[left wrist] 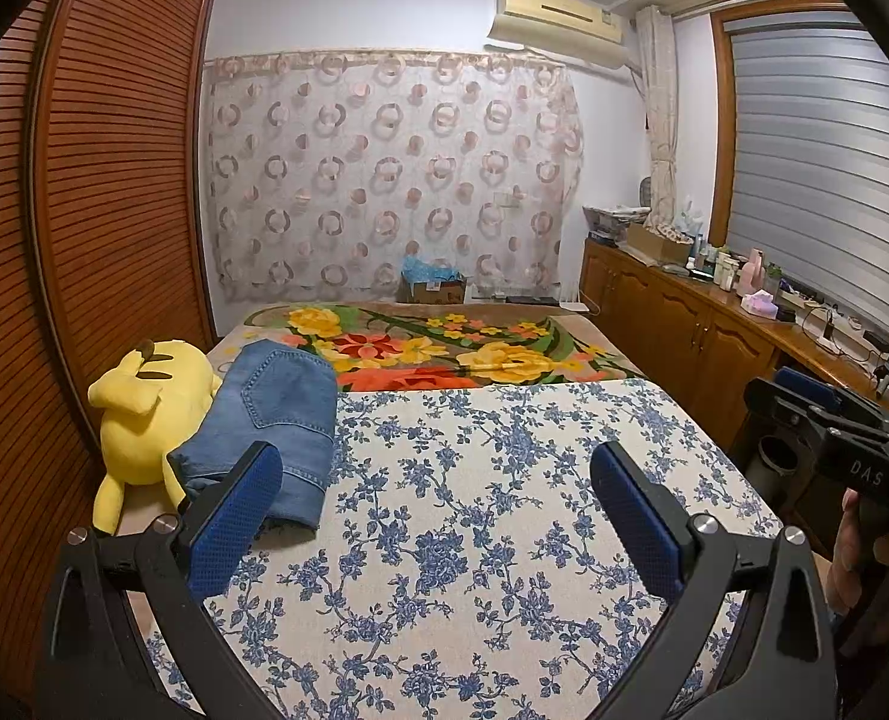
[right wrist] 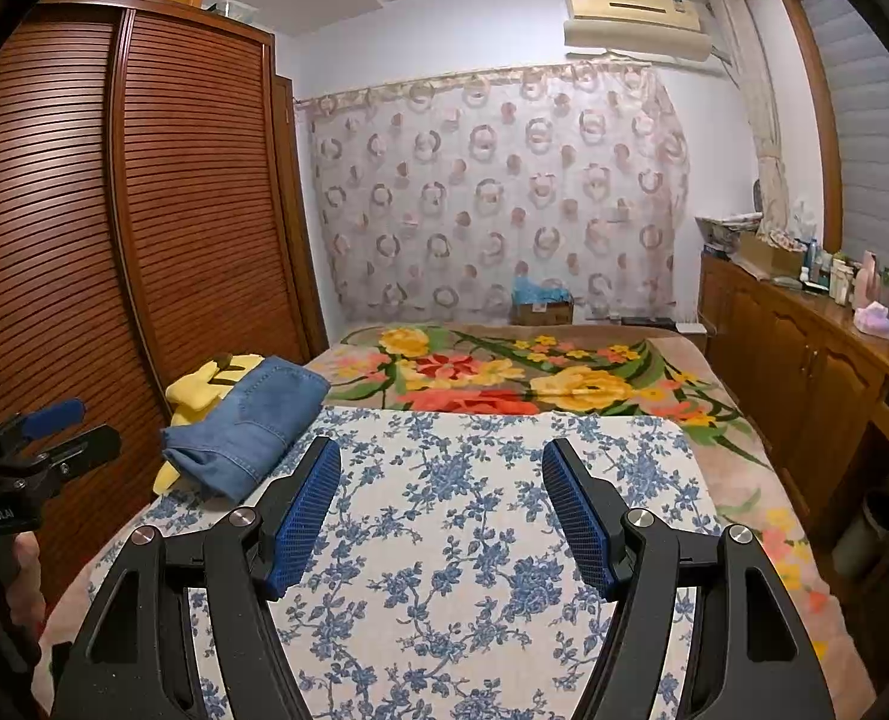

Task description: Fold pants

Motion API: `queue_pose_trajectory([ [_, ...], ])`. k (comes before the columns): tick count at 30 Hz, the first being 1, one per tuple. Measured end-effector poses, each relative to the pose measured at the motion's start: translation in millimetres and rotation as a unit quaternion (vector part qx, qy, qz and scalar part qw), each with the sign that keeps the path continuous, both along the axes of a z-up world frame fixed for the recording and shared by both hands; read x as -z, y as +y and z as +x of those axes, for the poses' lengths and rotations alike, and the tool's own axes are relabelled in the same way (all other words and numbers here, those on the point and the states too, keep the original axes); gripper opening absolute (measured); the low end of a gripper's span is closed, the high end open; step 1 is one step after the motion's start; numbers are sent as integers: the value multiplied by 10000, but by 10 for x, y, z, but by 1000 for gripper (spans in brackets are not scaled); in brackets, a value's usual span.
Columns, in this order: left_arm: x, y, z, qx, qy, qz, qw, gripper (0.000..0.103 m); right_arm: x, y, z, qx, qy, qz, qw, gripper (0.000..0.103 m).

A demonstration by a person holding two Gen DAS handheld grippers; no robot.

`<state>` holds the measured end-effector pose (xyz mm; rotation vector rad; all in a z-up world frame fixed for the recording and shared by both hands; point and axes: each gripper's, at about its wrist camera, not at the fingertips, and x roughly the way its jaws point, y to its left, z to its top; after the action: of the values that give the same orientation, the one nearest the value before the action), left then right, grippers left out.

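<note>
Overhead, both the left gripper (left wrist: 435, 498) and right gripper (right wrist: 441, 495) are held level above the bed (left wrist: 504, 480), spread wide and empty. Folded jeans (left wrist: 276, 420) are seen resting far left.

Both wrist views look low along the bed (left wrist: 504, 480) toward the curtained far wall, seemingly side by side; they share the folded jeans (left wrist: 270, 414) and the dresser (right wrist: 804, 360)

plush toy (right wrist: 204, 390) half hidden behind jeans (right wrist: 252, 426)
</note>
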<state>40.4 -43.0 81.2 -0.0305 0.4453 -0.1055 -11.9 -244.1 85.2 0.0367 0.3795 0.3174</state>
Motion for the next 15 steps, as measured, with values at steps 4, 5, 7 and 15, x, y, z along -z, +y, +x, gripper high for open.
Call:
queue_pose_trajectory([
  [4, 0, 2, 0, 1, -4, -5, 10000, 103, 5, 18, -5, 11, -4, 9, 10000, 72],
  [5, 1, 3, 0, -1, -4, -4, 10000, 103, 1, 20, 2, 10, 0, 14, 10000, 72],
  [7, 2, 4, -1, 4, -5, -6, 10000, 103, 5, 17, -5, 11, -10, 9, 10000, 72],
  [15, 3, 5, -2, 1, -7, -3, 10000, 103, 14, 43, -12, 26, -22, 29, 10000, 72],
])
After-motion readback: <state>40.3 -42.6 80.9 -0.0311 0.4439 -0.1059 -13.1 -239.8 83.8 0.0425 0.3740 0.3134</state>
